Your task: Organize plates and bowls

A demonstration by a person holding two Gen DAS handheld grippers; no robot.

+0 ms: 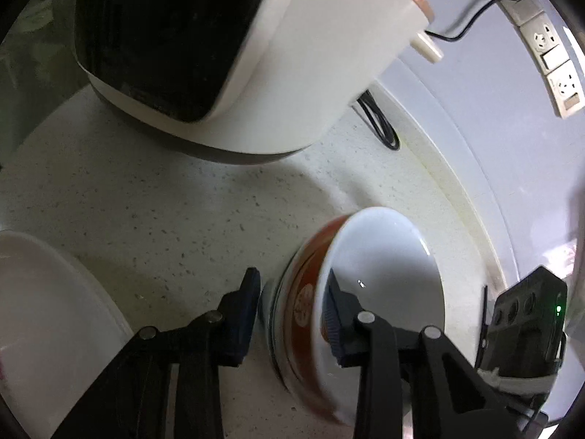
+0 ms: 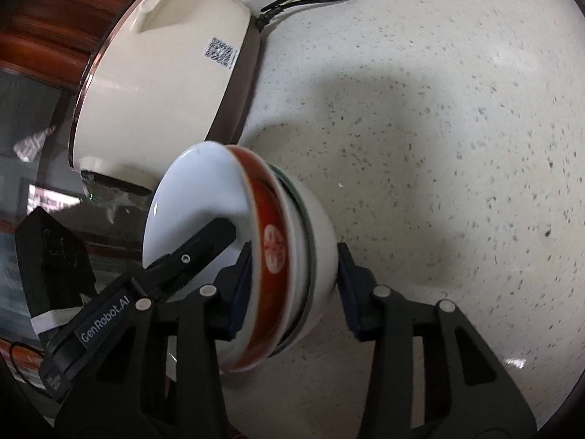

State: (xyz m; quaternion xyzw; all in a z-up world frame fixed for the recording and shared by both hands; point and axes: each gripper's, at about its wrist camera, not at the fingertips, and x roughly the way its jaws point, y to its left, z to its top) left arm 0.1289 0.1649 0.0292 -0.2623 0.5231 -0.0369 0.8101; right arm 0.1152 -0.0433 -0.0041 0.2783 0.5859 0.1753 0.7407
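Left wrist view, left to right: a white plate (image 1: 47, 314) lies at the far left edge on the speckled tabletop (image 1: 164, 219). A white rice cooker (image 1: 226, 58) stands behind, its black cord (image 1: 380, 124) looped by the wall. At centre, the stack of bowls (image 1: 351, 292), red-patterned bowl (image 1: 303, 292) nested in a white bowl (image 2: 321, 241), is tilted on its side on the tabletop. The left hand-held gripper (image 1: 292, 300) is clenched on the stack: one finger against the base, the other inside the top bowl's rim. A wall socket strip (image 1: 541, 36) sits at the upper right.

Right wrist view: the right hand-held gripper (image 2: 292, 285) grasps the same stack, one pad at the red bowl's rim, the other against the white bowl's outer wall.
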